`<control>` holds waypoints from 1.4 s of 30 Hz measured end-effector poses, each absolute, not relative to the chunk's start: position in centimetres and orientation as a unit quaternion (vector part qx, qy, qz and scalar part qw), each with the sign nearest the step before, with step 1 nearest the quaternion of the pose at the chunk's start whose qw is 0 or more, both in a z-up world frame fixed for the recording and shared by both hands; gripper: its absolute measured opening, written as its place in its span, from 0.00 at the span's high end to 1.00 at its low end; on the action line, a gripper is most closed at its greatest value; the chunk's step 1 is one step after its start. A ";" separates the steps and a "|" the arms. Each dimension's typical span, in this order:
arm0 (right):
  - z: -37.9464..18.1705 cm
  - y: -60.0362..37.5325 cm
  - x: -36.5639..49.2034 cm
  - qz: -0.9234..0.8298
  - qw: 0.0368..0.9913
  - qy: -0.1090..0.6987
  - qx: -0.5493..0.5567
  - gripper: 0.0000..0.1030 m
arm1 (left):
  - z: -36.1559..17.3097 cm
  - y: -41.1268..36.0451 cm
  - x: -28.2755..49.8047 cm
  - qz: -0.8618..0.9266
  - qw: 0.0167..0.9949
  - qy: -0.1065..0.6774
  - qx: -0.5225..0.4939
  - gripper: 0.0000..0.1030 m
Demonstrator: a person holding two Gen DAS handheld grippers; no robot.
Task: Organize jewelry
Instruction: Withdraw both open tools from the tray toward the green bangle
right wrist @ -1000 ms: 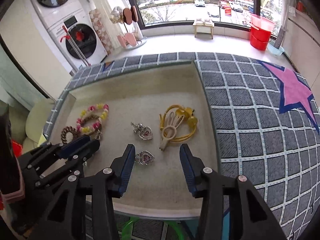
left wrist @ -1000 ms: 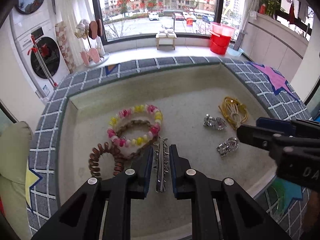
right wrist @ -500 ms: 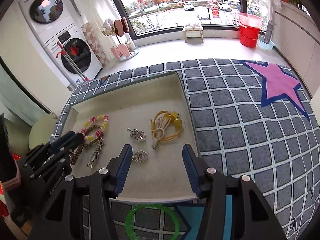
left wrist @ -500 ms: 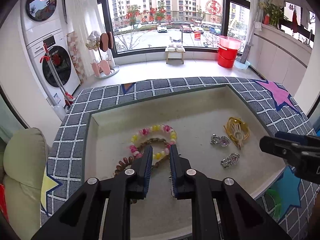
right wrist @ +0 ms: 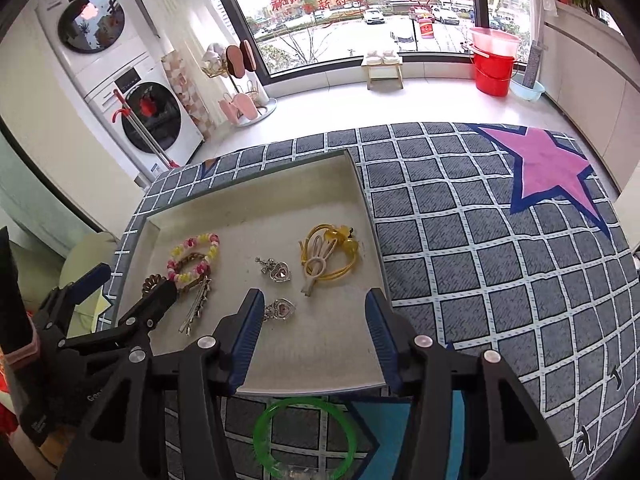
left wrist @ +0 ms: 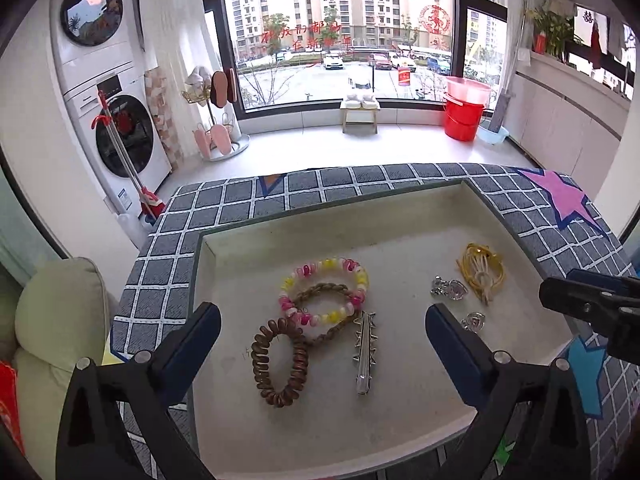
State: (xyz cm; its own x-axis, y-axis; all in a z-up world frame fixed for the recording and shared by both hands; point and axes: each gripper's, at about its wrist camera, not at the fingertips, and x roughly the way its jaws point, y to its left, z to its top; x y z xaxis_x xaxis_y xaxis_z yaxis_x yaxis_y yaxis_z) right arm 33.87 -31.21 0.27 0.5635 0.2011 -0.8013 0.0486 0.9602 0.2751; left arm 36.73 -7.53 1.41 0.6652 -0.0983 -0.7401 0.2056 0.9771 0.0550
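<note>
A shallow cream tray lies on a grey checked cloth. In it are a silver spiked hair clip, a brown coil hair tie, a pink-and-yellow bead bracelet over a braided brown band, two silver heart pendants and a yellow hair tie bundle. My left gripper is open and empty above the tray's near part. My right gripper is open and empty over the tray's near edge.
A green bangle lies on the cloth just outside the tray's near edge. A pink star patch marks the cloth at the right. A cream cushion sits left of the table. Washing machines, a window and red buckets stand beyond.
My left gripper let go of the silver hair clip, opened wide and pulled back and up. The clip now lies in the tray. My right gripper also drew back, showing the green bangle.
</note>
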 end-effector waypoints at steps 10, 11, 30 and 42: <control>1.8 -31.4 31.6 0.045 0.894 0.420 0.147 0.00 | 2.4 -7.1 35.4 -0.085 0.911 0.398 0.071 0.00; 1.9 -31.4 31.5 0.044 0.894 0.421 0.148 0.00 | 2.4 -7.1 35.2 -0.086 0.910 0.399 0.071 0.00; 1.4 -33.3 26.5 0.030 0.876 0.457 0.155 0.00 | 1.8 -6.8 28.1 -0.158 0.893 0.417 0.060 0.00; -2.1 -34.5 25.4 0.010 0.850 0.504 0.154 0.00 | -0.3 -9.5 23.0 -0.217 0.870 0.435 0.083 0.00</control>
State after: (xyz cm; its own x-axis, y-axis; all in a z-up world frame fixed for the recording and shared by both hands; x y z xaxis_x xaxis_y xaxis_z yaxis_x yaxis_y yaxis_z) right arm 25.41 -34.52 -2.10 0.4921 0.1729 -0.8532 0.1376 0.9523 0.2723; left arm 22.99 -9.46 -0.31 0.5269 -0.3061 -0.7929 0.4499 0.8919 -0.0454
